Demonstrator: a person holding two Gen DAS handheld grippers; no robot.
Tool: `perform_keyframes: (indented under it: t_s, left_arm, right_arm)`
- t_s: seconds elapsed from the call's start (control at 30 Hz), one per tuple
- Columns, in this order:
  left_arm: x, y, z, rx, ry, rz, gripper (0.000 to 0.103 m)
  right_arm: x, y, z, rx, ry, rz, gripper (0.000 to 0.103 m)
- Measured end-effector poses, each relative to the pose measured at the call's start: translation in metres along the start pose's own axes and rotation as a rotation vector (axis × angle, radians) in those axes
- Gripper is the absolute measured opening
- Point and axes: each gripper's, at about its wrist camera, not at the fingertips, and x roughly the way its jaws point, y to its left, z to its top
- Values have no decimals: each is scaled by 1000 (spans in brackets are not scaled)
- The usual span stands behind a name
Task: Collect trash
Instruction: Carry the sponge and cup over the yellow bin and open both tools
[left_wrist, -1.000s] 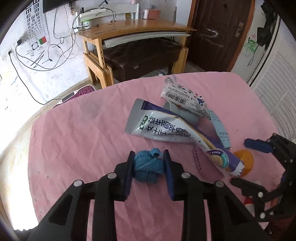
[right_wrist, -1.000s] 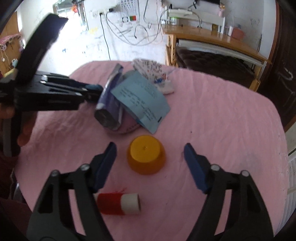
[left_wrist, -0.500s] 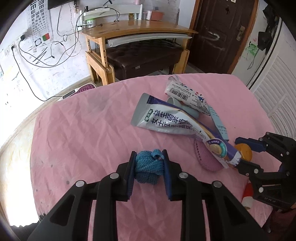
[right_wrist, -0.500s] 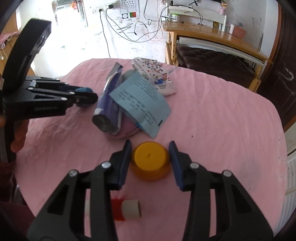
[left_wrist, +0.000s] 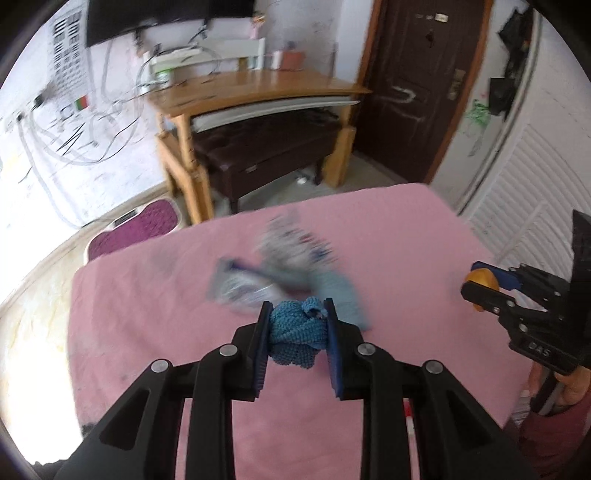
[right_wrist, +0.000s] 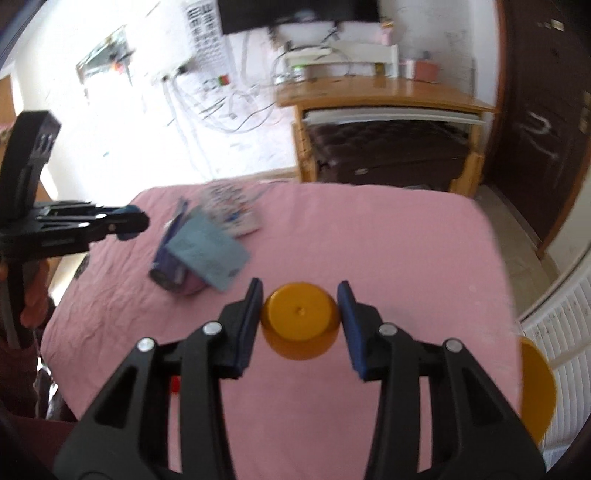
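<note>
**Both claws loaded and clear of the pink cloth**

While the left gripper stays clamped on the blue knitted wad, now raised above the pink tablecloth, the wrapper pile lies behind it. Rightward, the right gripper, wide apart a second ago, has just closed on the orange cap and lifted it.

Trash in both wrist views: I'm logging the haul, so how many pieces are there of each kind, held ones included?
Wrappers: 2, a purple pouch and a patterned wrapper
Blue paper slip: 1
Blue knit wad, in the left gripper: 1
Orange cap, in the right gripper: 1
Red-and-white roll: 1
Purple round piece: 1
Total: 7
</note>
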Motion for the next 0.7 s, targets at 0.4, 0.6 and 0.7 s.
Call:
perform_keyframes:
  t_s: [0.4, 0.6, 0.7]
  left_arm:
    - [55, -207, 34, 163, 55, -275, 23]
    - [106, -293, 31, 217, 133, -314, 22]
    - [132, -323, 27, 239, 176, -291, 22]
  right_arm:
    - [-60, -168, -56, 275, -60, -185, 40]
    - [-58, -219, -89, 350, -34, -242, 40]
    - [-52, -239, -107, 380, -27, -241, 40]
